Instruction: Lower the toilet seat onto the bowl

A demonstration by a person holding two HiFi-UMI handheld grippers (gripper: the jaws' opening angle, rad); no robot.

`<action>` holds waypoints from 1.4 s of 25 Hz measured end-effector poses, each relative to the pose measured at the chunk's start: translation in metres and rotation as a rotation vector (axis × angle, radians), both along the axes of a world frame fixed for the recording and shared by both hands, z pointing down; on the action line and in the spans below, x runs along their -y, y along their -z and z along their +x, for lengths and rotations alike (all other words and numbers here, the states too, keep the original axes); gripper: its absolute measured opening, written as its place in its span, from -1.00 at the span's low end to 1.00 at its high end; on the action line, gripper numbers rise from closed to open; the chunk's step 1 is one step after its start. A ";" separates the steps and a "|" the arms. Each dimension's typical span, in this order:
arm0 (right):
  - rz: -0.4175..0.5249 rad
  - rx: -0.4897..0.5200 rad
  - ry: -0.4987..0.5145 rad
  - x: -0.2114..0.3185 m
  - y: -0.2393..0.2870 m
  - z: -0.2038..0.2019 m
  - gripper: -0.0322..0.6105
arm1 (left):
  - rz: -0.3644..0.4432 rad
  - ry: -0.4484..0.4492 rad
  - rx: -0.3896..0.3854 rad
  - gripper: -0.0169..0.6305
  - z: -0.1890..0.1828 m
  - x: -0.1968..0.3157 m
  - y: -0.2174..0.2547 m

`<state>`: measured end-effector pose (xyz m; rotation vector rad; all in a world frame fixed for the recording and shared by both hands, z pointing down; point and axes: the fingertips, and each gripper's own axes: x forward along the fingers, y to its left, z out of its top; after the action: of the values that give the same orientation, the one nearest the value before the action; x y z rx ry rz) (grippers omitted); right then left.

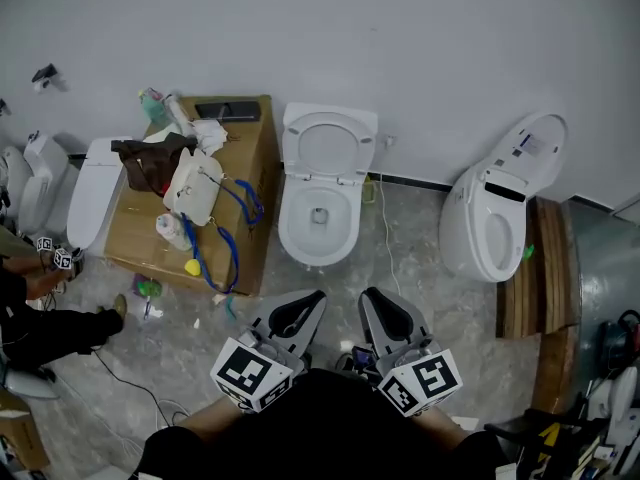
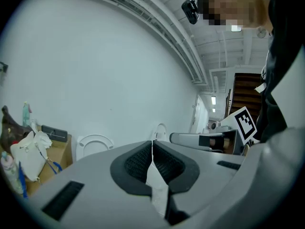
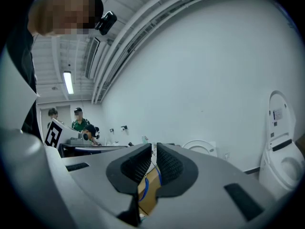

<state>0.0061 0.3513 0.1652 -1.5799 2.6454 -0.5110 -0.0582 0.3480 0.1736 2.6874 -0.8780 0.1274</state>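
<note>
A white toilet bowl [image 1: 318, 216] stands against the far wall in the middle of the head view. Its seat [image 1: 328, 146] is raised and leans back against the wall. The same raised seat shows small in the left gripper view [image 2: 94, 144] and in the right gripper view [image 3: 200, 147]. My left gripper [image 1: 303, 306] and right gripper [image 1: 382, 306] are side by side close to my body, well short of the toilet. Both are shut with nothing between the jaws, as their own views show for the left gripper [image 2: 152, 146] and the right gripper [image 3: 154, 150].
A cardboard box [image 1: 247, 233] with a white bag, a brown bag and bottles stands left of the toilet. Another white toilet [image 1: 492, 218] sits at the right beside a wooden pallet [image 1: 538, 273]. A toilet lid [image 1: 92, 190] lies at the left. A person's legs [image 1: 45, 323] and a cable cross the floor.
</note>
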 end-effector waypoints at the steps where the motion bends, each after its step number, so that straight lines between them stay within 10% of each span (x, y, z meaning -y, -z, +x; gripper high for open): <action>1: -0.003 -0.005 -0.004 0.006 -0.001 -0.007 -0.73 | -0.002 -0.003 -0.005 -0.89 -0.007 0.006 -0.001; 13: -0.056 -0.056 -0.077 0.046 -0.002 -0.053 -0.73 | -0.043 -0.031 -0.071 -0.89 -0.061 0.056 -0.005; 35: -0.098 -0.015 -0.073 0.116 -0.026 -0.027 -0.73 | -0.068 -0.029 -0.036 -0.89 -0.034 0.125 -0.022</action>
<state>-0.0206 0.2357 0.1908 -1.7059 2.5993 -0.6368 -0.0917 0.2232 0.1953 2.6317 -0.8096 0.1128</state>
